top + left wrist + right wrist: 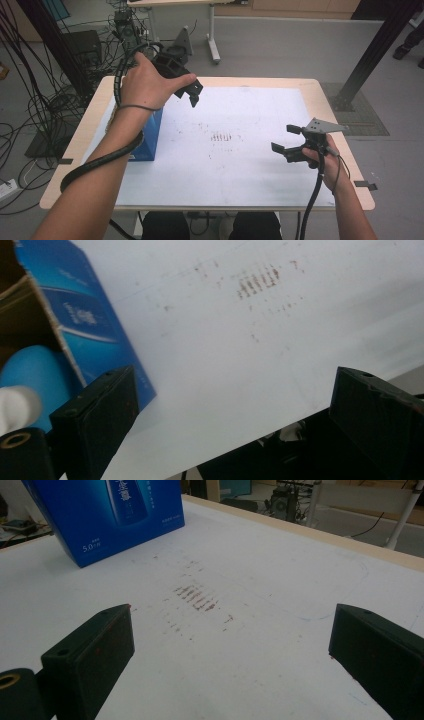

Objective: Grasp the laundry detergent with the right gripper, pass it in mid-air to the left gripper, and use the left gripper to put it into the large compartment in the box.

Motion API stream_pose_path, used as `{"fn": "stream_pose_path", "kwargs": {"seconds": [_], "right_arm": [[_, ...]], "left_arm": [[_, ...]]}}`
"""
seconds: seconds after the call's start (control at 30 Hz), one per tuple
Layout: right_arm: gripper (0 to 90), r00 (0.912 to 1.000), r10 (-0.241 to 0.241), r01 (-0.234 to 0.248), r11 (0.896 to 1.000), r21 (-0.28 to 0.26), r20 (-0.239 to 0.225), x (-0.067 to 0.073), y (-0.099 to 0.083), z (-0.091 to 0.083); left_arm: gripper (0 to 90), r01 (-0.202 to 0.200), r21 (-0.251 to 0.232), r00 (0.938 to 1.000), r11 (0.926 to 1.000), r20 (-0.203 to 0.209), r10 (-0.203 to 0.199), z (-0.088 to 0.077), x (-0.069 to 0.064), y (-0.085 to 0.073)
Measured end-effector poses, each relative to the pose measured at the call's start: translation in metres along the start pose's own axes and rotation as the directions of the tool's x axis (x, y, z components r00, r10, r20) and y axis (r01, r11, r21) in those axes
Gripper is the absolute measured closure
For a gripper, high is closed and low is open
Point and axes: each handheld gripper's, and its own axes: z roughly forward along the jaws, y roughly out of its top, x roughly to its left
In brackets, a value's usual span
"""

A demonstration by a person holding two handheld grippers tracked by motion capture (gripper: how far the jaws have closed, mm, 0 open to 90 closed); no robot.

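A blue carton (150, 135) stands on the left side of the white-covered table (240, 170), partly hidden by the person's left forearm. In the left gripper view the carton (90, 325) has an open top, with a light blue rounded item (35, 370) and a white piece (15, 407) inside. My left gripper (194, 95) hovers above the table just right of the carton's far end, jaws open and empty (235, 390). My right gripper (284, 138) is held low over the right side of the table, open with nothing between its jaws (230, 630), and faces the carton (110, 515).
Reddish-brown smudges (222, 136) mark the middle of the white sheet. Thick cables trail from both grippers. Beyond the table's far edge are a desk leg (212, 35) and tangled cables on the floor (45, 105). A black frame post (370, 55) stands at the back right.
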Motion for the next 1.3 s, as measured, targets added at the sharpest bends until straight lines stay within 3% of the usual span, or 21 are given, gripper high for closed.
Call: {"fn": "stream_pose_path", "kwargs": {"seconds": [0.33, 0.43, 0.57, 1.07, 1.17, 1.3], "right_arm": [[4.0, 1.0, -0.007, 0.007, 1.0, 0.012, 0.007, -0.002, 0.006, -0.002], [4.1, 1.0, -0.005, 0.005, 1.0, 0.015, 0.007, -0.002, 0.007, -0.001], [4.1, 1.0, -0.009, 0.008, 1.0, 0.02, 0.004, -0.002, 0.009, 0.001], [4.2, 0.9999, -0.011, 0.011, 0.999, 0.044, 0.003, -0.001, 0.015, 0.006], [4.3, 0.9999, -0.015, 0.015, 0.999, 0.049, 0.001, -0.002, 0.017, 0.007], [4.3, 0.9998, -0.018, 0.018, 0.998, 0.055, 0.001, -0.002, 0.018, 0.008]], "left_arm": [[6.2, -0.064, 0.001, 0.9968, 0.9979, 0.048, 0.064, 0.029, -0.018, -0.005], [6.2, -0.09, 0.006, 0.9953, 0.9959, 0.036, 0.09, 0.037, -0.028, -0.006], [6.2, -0.111, -0.007, 0.9923, 0.9938, 0.053, 0.111, 0.044, -0.033, -0.012], [6.1, -0.102, -0.003, 0.9901, 0.9948, 0.096, 0.102, 0.094, -0.028, -0.029], [6.1, -0.101, 0.011, 0.9857, 0.9948, 0.137, 0.099, 0.108, -0.022, -0.028], [6.2, -0.093, 0.015, 0.985, 0.9955, 0.147, 0.09, 0.119, -0.02, -0.029]]}}
